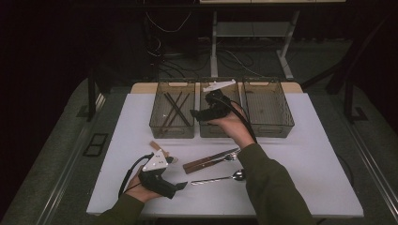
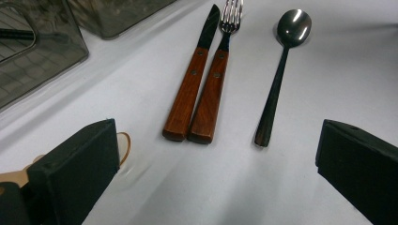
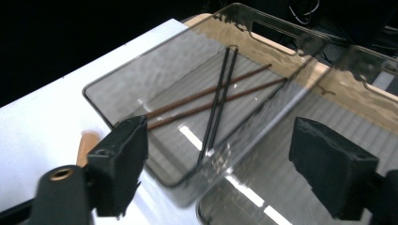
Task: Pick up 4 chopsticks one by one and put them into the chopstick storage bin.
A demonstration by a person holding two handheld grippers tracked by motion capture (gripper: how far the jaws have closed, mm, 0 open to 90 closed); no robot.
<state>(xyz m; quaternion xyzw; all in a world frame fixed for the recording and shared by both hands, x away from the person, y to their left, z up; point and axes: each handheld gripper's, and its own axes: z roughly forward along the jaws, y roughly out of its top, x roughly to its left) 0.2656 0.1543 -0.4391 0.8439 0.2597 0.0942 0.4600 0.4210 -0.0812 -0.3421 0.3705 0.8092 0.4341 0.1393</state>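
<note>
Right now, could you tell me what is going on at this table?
A person holds a gripper in each hand and appears to be sorting cutlery into three clear bins. The right gripper, jaws open and empty, hangs over the middle bin; the left bin holds chopsticks. The left gripper, also open, rests on the table facing a knife, fork and spoon that lie loose.

We see a dim room: in the high view, the white table (image 1: 309, 154) is the one lit area, with blackness along the top and sides. In the left gripper view, glare shines on the spoon (image 2: 281, 70) bowl, upper right. In the right gripper view, bright streaks cross the clear bins (image 3: 155, 89); near tool jaws look soft.
</note>
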